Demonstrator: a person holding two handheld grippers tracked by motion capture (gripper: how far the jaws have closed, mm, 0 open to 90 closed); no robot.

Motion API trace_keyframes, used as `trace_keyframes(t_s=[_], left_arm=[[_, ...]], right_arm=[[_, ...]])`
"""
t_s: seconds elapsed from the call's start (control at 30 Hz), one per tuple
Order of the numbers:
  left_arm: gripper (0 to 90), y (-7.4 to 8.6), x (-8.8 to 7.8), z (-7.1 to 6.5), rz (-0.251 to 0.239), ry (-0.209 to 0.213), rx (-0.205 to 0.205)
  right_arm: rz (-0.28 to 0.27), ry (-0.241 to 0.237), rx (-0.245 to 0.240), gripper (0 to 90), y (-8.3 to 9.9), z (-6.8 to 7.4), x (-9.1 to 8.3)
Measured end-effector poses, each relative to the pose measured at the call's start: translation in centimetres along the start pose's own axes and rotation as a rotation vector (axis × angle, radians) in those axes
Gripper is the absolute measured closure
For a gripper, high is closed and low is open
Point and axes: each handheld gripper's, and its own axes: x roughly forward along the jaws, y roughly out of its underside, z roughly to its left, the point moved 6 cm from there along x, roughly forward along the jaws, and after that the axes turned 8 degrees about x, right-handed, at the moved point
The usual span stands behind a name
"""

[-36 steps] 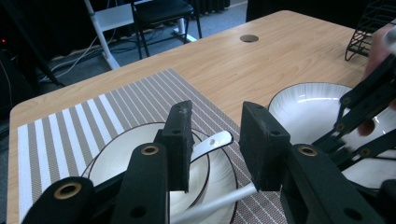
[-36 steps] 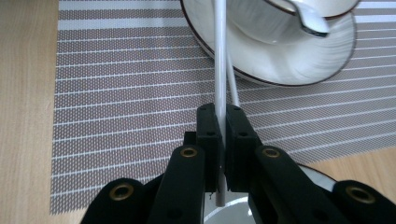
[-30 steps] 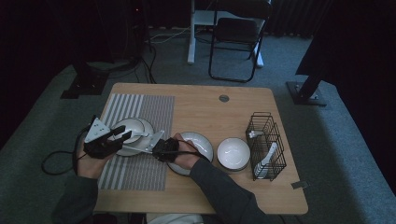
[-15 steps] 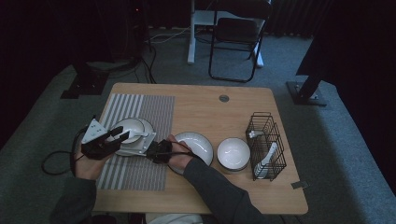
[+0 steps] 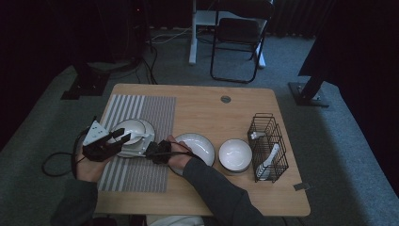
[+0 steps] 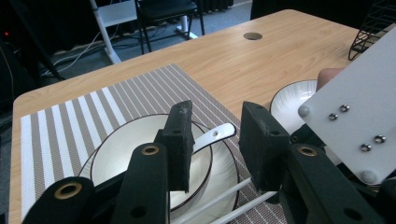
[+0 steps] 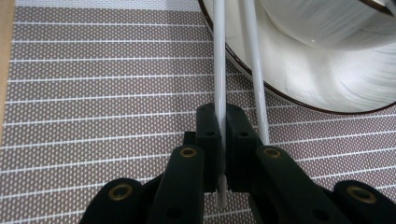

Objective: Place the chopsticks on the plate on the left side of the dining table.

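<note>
One slim white chopstick, smooth and round, is sitting pinched between the right gripper's narrow black jaws; its twin is lying loose just beside them, both running up against the glossy white plate on the woven striped placemat. The left gripper is hovering with jaws wide above the white bowl, its spoon partly hidden.

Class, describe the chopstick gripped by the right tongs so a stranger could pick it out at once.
Start at the striped brown placemat. Two thin white chopsticks lean on the rim of the white plate there. The gripped chopstick is the one pinched between the black right tongs; the other chopstick lies free.
</note>
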Motion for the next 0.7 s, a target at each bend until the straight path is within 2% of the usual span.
trace_keyframes(t_s=[0.27,0.6,0.7], left_arm=[[65.0,0.8,-0.2,0.3,0.009,-0.012,-0.012],[65.0,2.5,-0.7,0.8,0.028,-0.028,-0.049],[65.0,2.8,-0.8,0.9,0.033,-0.033,-0.052]], right_arm=[[-0.017,0.011,0.033,83.4,0.0,-0.5,-0.2],[-0.049,0.039,0.07,79.7,0.4,-1.1,-0.7],[-0.063,0.032,0.072,78.6,0.3,-1.2,-1.0]])
